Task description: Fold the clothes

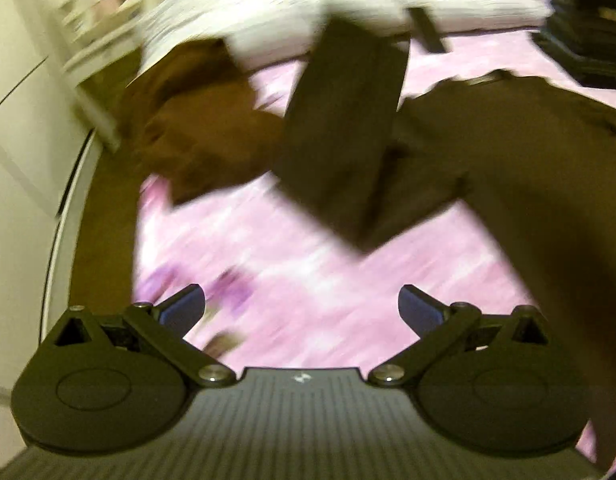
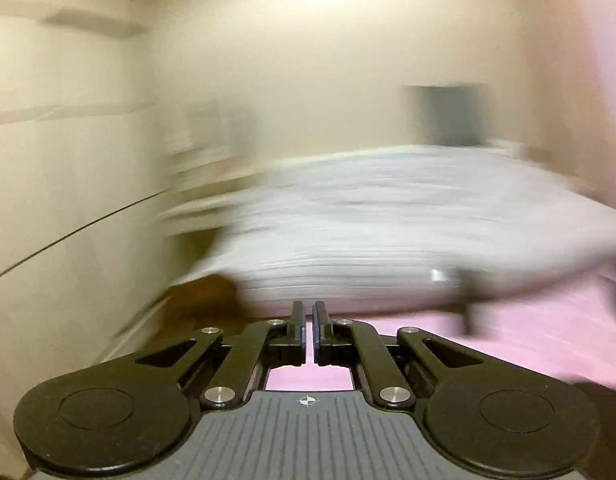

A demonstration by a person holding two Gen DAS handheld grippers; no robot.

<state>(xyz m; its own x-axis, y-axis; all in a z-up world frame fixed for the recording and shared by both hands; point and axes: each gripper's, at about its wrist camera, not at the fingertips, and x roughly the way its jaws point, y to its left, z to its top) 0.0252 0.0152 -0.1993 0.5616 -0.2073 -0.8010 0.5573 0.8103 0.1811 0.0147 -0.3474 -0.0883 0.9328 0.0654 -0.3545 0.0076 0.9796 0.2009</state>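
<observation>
A dark brown garment (image 1: 427, 152) lies spread on the pink floral bed sheet (image 1: 292, 280), one leg or sleeve folded over its middle. A lighter brown piece of cloth (image 1: 200, 128) lies to its left. My left gripper (image 1: 302, 308) is open and empty, above the sheet and short of the garment. My right gripper (image 2: 308, 316) is shut with nothing visible between its fingers, pointing level toward a white striped pillow (image 2: 387, 224). Both views are motion-blurred.
The white pillow (image 1: 308, 4) lies at the bed's far end. A stack of dark folded clothes (image 1: 583, 28) sits at the far right. A cream cupboard (image 1: 20, 120) and shelf stand left of the bed. A wall (image 2: 308, 60) is behind.
</observation>
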